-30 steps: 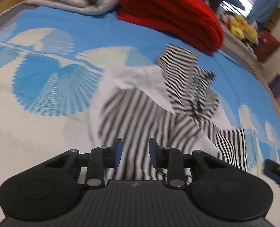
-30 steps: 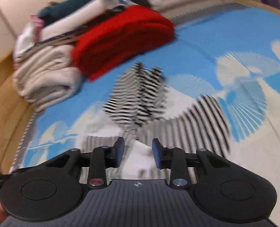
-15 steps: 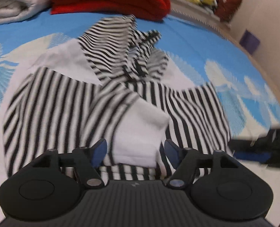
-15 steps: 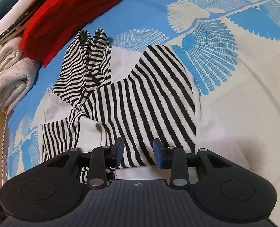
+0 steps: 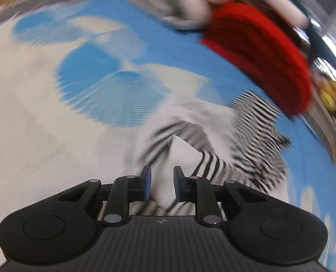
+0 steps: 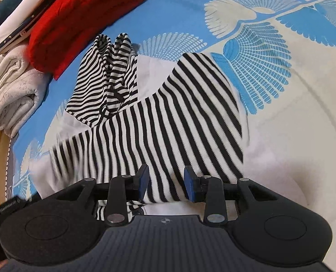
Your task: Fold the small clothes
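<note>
on the blue patterned bedspread (image 6: 186,11), both the left gripper (image 5: 160,182) and right gripper (image 6: 166,182) hover agape over the striped garment (image 6: 168,122).

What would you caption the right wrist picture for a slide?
Right gripper, fingers apart, poised over a black-and-white striped garment spread on a blue patterned bedsheet, red folded blanket behind.
</note>
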`<state>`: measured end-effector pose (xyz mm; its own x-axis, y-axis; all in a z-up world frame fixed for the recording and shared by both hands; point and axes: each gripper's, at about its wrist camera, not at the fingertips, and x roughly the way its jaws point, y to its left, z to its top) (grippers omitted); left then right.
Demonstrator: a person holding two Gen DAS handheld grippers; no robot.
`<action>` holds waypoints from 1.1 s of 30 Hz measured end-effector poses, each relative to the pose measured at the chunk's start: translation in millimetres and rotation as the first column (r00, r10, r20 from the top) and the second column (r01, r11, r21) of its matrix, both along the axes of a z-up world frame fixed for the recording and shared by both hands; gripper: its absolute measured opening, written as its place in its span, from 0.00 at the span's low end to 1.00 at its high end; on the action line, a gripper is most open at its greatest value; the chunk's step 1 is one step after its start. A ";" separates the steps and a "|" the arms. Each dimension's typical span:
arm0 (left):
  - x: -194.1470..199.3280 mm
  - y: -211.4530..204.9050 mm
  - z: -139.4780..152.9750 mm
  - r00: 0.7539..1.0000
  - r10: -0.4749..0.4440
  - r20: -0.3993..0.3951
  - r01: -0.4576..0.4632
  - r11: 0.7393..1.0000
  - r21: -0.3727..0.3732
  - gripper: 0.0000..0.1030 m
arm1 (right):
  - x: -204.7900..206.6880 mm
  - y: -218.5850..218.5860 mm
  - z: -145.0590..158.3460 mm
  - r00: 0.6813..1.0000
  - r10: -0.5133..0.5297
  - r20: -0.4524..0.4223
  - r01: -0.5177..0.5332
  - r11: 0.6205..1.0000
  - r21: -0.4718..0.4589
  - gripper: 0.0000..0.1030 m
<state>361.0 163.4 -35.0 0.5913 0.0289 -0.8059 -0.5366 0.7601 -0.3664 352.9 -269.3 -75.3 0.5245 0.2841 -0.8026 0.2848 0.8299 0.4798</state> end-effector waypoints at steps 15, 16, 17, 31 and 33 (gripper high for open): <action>23.3 18.9 -60.2 0.990 -0.058 -0.127 0.027 0.972 -0.235 0.29 | 13.1 18.9 -3.0 1.000 0.027 0.016 -0.026 0.996 -0.089 0.35; 26.7 18.8 -60.5 0.991 -0.063 -0.120 0.035 0.974 -0.222 0.29 | 13.3 21.7 -1.1 0.999 0.042 0.028 -0.039 0.993 -0.115 0.35; 28.0 18.7 -60.2 0.991 -0.066 -0.114 0.041 0.977 -0.211 0.29 | 13.6 23.1 0.1 0.998 0.054 0.036 -0.049 0.990 -0.132 0.35; -4.9 6.1 6.7 0.999 -0.027 -0.019 0.027 1.000 0.014 0.05 | 11.9 35.0 9.2 0.988 0.138 0.066 -0.119 0.966 -0.227 0.35; -8.7 4.8 7.7 0.998 -0.031 -0.048 0.033 0.999 0.034 0.06 | 10.0 35.9 8.0 0.988 0.144 0.061 -0.126 0.965 -0.231 0.35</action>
<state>352.2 168.1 -27.2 0.5531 0.0392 -0.8322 -0.5283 0.7889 -0.3140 362.9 -233.4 -67.3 0.5558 0.1725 -0.8132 0.1327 0.9473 0.2916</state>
